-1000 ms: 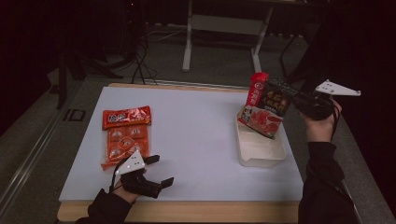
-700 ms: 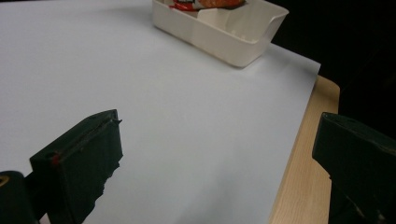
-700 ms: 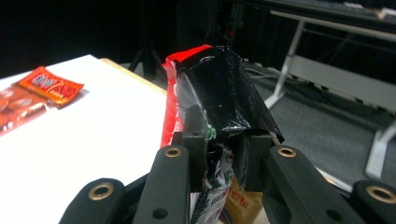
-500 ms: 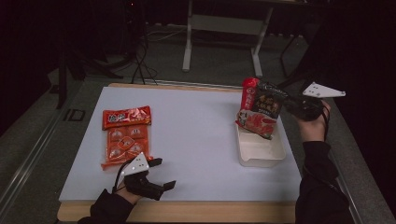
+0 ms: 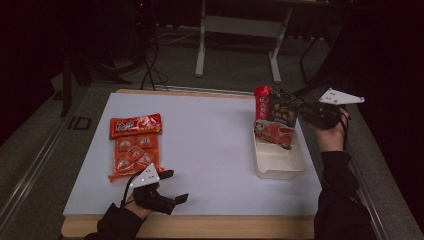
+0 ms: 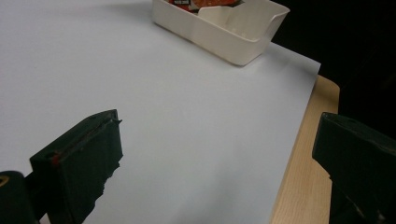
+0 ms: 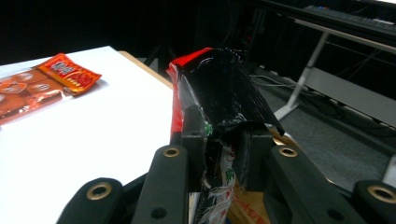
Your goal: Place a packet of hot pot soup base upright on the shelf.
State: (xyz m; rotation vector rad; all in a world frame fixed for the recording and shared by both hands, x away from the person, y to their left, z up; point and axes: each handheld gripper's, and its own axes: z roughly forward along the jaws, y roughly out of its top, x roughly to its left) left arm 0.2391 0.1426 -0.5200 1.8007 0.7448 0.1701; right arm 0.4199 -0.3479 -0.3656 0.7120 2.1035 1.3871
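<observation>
- Right gripper is clamping the dark packet by its edge — packet hanging upright, lower end dipping into the white bin directly below.
- Left gripper is resting wide open, empty — orange packet just beside it.

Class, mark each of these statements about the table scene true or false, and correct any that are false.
1. The right tool is shut on the red and black snack packet. True.
2. The white tray stands at the left side of the table. False: it stands at the right side, under the held packet.
3. The left tool is open and holds nothing. True.
4. The orange snack packet lies inside the tray. False: it lies flat on the white table sheet, at the left.
5. The held packet lies flat in the tray. False: it is upright, its lower end at the tray.
</observation>
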